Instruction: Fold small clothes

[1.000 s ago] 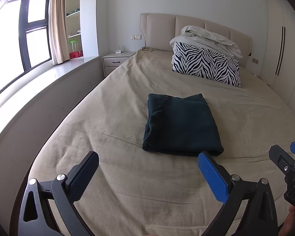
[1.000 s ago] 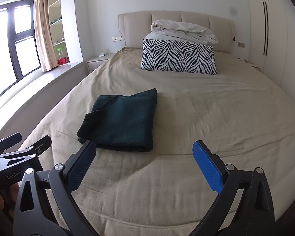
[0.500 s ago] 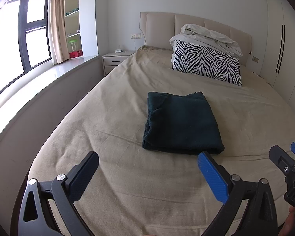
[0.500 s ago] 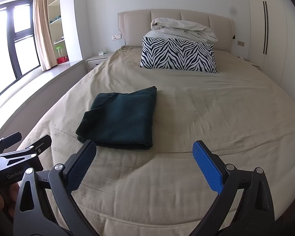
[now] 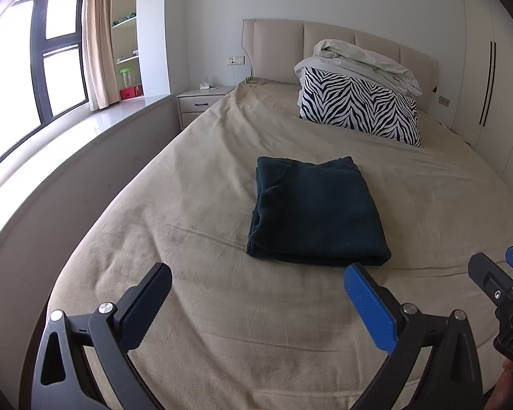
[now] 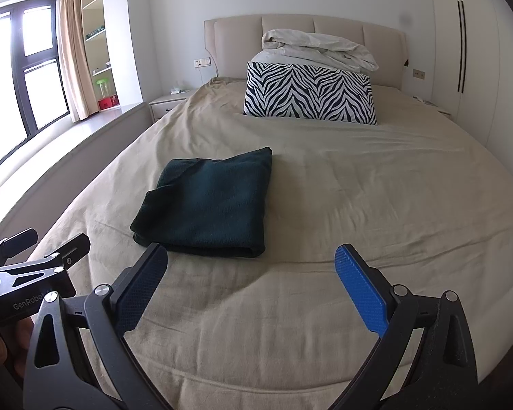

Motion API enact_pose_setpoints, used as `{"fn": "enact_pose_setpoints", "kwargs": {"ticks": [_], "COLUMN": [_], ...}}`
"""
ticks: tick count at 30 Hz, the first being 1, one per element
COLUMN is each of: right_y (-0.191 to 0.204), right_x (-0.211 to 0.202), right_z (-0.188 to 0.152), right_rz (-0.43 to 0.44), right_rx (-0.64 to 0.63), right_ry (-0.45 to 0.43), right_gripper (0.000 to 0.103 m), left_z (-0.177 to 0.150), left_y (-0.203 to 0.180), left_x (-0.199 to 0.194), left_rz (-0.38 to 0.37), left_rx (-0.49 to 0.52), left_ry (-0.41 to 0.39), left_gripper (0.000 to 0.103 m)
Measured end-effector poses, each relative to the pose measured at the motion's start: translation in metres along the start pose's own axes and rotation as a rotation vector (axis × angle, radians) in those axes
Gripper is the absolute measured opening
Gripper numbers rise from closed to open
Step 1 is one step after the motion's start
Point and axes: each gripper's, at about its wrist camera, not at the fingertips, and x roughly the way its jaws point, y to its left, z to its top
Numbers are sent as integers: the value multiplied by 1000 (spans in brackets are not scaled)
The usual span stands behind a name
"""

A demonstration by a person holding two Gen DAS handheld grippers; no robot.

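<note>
- Window [image 5: 24, 78]: dark-framed, far left, bright daylight behind; a beige curtain [image 5: 97, 37] hangs at its right edge.
- Sill ledge [image 5: 85, 130]: pale, runs along the left side of the bed.
- Wall shelves [image 5: 125, 24]: open, beside the curtain; a green-lidded jar [image 5: 126, 78] and a red box [image 5: 130, 92] stand at their foot.
- Nightstand [image 5: 201, 102]: pale, dark drawer handle, between the ledge and the headboard.
- Left gripper [image 5: 256, 299]: low in the left wrist view, held above the near part of the bed; fingers spread wide, nothing between them, blue pad [image 5: 367, 307] on the right finger. Also seen at the lower left of the right wrist view.
- Bed [image 6: 359, 188]: beige sheet, lightly creased, fills both views; padded beige headboard [image 6: 304, 30] at the far end.
- Dark green garment [image 5: 313, 213]: folded into a thick rectangle, flat on the sheet near the middle of the bed, left of centre in the right wrist view [image 6: 207, 203]; apart from both grippers, beyond their fingertips.
- Zebra-print pillow [image 6: 309, 94]: propped upright before the headboard, a crumpled white duvet [image 6: 319, 49] piled on top.
- Right gripper [image 6: 251, 287]: low in the right wrist view; fingers spread wide, empty, above the near edge of the sheet. Its tip shows at the right edge of the left wrist view.
- Wardrobe [image 6: 461, 44]: white doors, dark slim handles, far right.
</note>
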Motion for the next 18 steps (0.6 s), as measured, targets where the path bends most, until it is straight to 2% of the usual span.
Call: {"fn": "enact_pose_setpoints", "kwargs": {"ticks": [18], "right_y": [-2], "right_x": [1], "right_z": [-6], "right_rz": [0], "right_rx": [1], "right_ry": [4], "right_gripper": [100], "left_z": [-3], "left_y": [2], "left_x": [0], "left_rz": [1], "left_rx": [5], "left_ry": [5], "left_gripper": [103]}}
